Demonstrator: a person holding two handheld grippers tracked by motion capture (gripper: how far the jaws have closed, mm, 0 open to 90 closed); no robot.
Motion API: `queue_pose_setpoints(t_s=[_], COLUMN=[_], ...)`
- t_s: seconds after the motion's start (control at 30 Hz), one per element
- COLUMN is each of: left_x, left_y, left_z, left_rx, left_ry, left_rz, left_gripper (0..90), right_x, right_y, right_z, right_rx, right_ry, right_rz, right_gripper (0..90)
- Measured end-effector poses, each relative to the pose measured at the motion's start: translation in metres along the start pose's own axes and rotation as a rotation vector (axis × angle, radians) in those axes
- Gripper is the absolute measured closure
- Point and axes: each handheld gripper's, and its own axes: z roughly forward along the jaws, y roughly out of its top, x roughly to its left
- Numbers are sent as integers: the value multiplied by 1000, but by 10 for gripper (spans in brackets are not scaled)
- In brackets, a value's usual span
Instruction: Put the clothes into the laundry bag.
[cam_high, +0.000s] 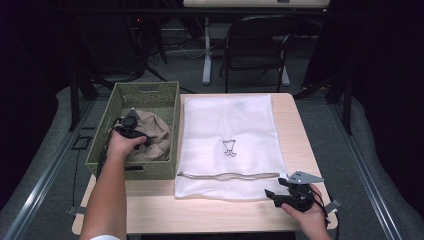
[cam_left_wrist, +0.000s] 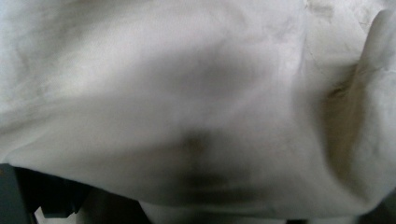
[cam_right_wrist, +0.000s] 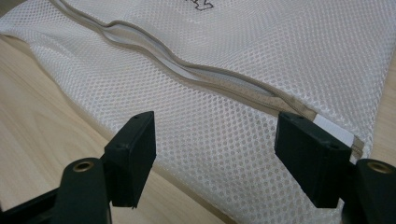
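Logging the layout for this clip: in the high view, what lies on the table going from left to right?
Woven basket with the left gripper on brown cloth inside → white mesh bag → right gripper at the bag's near right corner.

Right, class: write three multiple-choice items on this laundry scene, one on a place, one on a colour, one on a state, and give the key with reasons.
1. Where is the beige cloth?
A in the basket
B on the chair
C on the floor

2. What colour is the mesh bag?
A black
B white
C red

3. How are the jaws of the right gripper?
A shut on the bag
B shut on the cloth
C open

Key: 1 A, the cloth lies inside the woven walls; 2 B, the netting is white on the table; 3 C, the jaws stand wide apart over the bag's corner.
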Motion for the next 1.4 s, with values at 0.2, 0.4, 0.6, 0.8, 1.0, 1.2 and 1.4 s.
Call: queue_pose_setpoints(t_s=[0.2, 0.4, 0.6, 0.8, 1.0, 1.2, 1.4], left_x=[-1, 0, 0, 0, -1, -2, -1], left_y=[-1, -1, -1, -2, -3, -3, -3], left_z=[1, 2, 3, 2, 1, 1, 1], left_rx=[-8, -7, -11, -16, -24, -17, -23], left_ry=[4, -3, -2, 3, 3, 13, 8], left_rz=[22, 18, 15, 22, 25, 17, 2], left_gripper=[20, 25, 25, 86, 171, 233, 238], right_x=[0, 0, 0, 0, 0, 0, 0], right_y=[0, 0, 0, 0, 0, 0, 0], right_z=[0, 0, 0, 0, 0, 1, 1], right_rx=[-1, 0, 0, 1, 1, 1, 0], right_ry=[3, 5, 5, 7, 7, 10, 13], right_rz=[-3, -4, -4, -8, -7, -9, -5], right_gripper=[288, 288, 289, 288, 289, 289, 289])
